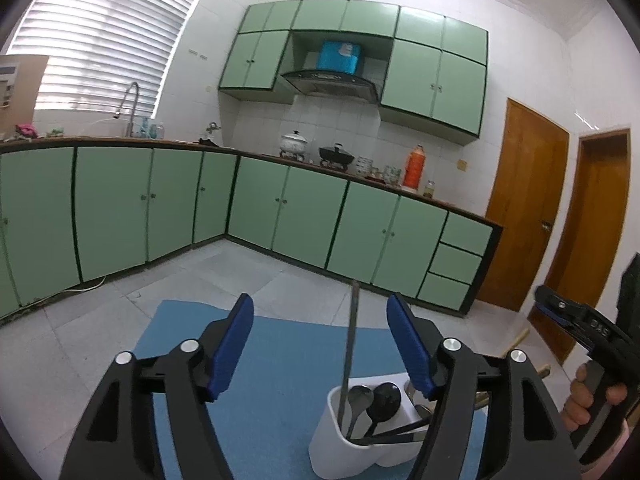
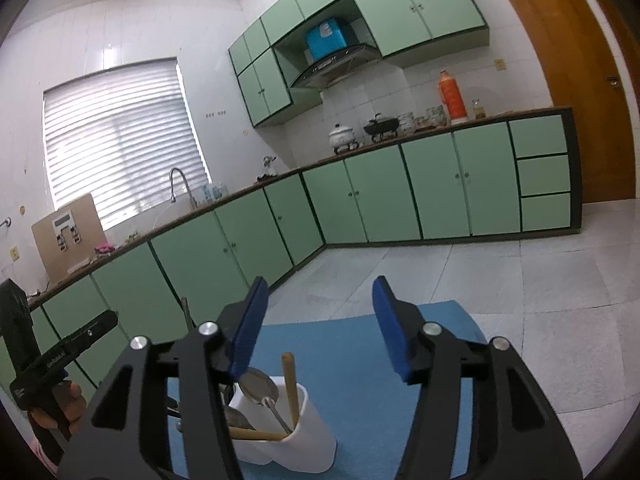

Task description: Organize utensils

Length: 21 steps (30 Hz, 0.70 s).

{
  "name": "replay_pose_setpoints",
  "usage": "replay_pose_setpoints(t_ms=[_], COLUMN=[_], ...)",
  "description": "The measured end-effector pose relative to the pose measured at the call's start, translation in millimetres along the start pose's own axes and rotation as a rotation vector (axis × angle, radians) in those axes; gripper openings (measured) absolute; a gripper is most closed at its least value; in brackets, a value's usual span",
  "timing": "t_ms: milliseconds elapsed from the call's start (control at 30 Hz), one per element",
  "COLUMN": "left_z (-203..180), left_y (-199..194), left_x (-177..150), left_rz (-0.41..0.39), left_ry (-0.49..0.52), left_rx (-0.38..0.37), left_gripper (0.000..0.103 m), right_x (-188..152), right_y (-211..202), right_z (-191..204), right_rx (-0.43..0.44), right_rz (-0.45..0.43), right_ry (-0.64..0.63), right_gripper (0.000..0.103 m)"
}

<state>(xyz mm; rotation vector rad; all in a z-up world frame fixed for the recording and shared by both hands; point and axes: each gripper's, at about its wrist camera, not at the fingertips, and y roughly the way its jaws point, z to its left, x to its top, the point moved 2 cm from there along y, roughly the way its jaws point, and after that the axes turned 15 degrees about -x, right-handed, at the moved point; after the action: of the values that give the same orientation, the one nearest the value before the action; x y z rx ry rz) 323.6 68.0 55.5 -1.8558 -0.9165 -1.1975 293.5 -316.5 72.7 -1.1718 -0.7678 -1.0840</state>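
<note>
A white utensil holder [image 1: 362,446] stands on a blue mat [image 1: 280,360]. It holds spoons [image 1: 360,398], a dark ladle [image 1: 384,398] and a long metal handle [image 1: 351,344] sticking up. My left gripper [image 1: 320,350] is open and empty, raised above the holder. In the right wrist view the holder [image 2: 294,448] holds a metal spoon [image 2: 258,388] and wooden chopsticks [image 2: 291,388]. My right gripper [image 2: 316,328] is open and empty above it. Each gripper shows at the edge of the other's view: the right one [image 1: 580,324] and the left one [image 2: 64,352].
Green floor cabinets [image 1: 280,208] run along the back under a counter with pots [image 1: 294,142], an orange thermos [image 1: 414,168] and a sink tap [image 1: 130,108]. Wooden doors [image 1: 524,204] stand at the right. The tiled floor [image 2: 520,280] surrounds the mat.
</note>
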Motion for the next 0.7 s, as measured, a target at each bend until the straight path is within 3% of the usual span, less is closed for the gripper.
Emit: replay_pose_setpoints(t_ms=[200,467,700], left_z=[4,13,8], left_y=[-20,-48,-67], left_x=[-8,-41,-96], left_rz=[-0.026,-0.003,0.123], left_ry=[0.019,-0.006,-0.026], left_rx=[0.034,0.085,0.117], left_gripper=[0.077,0.083,0.090], right_x=[-6,-41,-94], right_y=[-20,-50,-79], right_z=[-13,-30,-29], right_rx=[-0.002,-0.019,-0.130], right_rz=[-0.022,-0.007,0.020], right_ry=[0.017,0.033,-0.031], right_gripper=[0.066,0.074,0.090])
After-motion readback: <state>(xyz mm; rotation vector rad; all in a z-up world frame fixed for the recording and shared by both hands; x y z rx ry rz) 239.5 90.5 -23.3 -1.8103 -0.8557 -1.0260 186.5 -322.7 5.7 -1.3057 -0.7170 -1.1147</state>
